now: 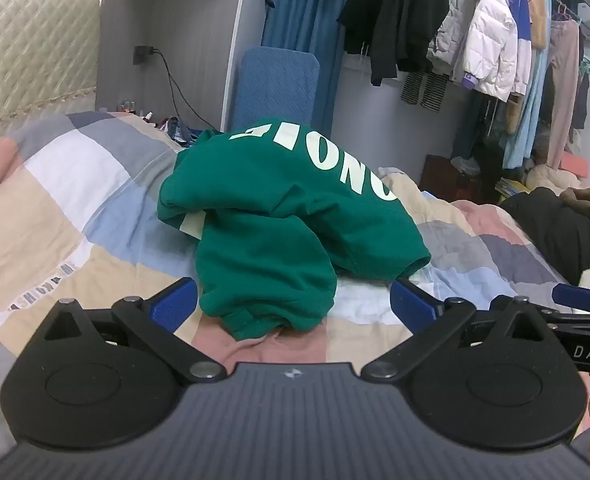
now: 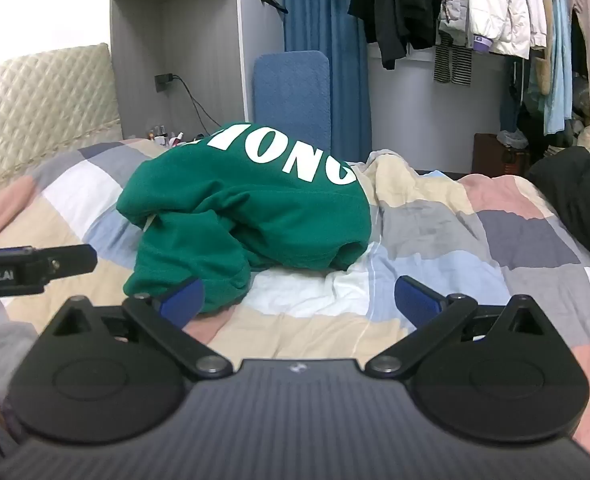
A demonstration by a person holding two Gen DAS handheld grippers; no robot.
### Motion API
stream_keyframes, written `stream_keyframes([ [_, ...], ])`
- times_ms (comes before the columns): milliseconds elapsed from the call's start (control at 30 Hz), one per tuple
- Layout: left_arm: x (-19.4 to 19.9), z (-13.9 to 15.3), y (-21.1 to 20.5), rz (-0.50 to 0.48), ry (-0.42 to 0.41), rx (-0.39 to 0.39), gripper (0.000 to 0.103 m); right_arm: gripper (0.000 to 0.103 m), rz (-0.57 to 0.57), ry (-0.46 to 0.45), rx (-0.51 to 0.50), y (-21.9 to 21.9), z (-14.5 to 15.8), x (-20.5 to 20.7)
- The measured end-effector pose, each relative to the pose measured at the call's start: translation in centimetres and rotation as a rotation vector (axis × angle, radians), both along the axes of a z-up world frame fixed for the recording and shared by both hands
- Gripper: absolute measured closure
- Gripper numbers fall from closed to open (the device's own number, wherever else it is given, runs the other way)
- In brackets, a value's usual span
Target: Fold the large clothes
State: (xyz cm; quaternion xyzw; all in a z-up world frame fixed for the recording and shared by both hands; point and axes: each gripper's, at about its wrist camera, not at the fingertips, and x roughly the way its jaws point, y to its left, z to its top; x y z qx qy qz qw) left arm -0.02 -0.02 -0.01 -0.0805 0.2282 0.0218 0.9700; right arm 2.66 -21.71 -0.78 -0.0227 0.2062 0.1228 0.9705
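On the patchwork quilt (image 1: 55, 200), crumpled green sweatshirt (image 1: 279, 216), both grippers' jaws spread wide, empty

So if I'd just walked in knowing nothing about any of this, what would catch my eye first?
Most likely the green sweatshirt with big white letters, lying crumpled in a heap in the middle of the patchwork bedspread. Next, the two open grippers just short of it: the left gripper faces its near edge, while the right gripper sits off to its right. Behind, a crowded rail of hanging clothes fills the upper right.
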Motion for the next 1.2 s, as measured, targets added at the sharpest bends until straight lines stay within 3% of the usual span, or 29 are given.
stream_keyframes([
  [1200, 0.15, -0.07, -0.14, 0.004, 0.008, -0.009, 0.000, 0.000, -0.001, -0.003, -0.009, 0.14, -0.16, 0.05],
])
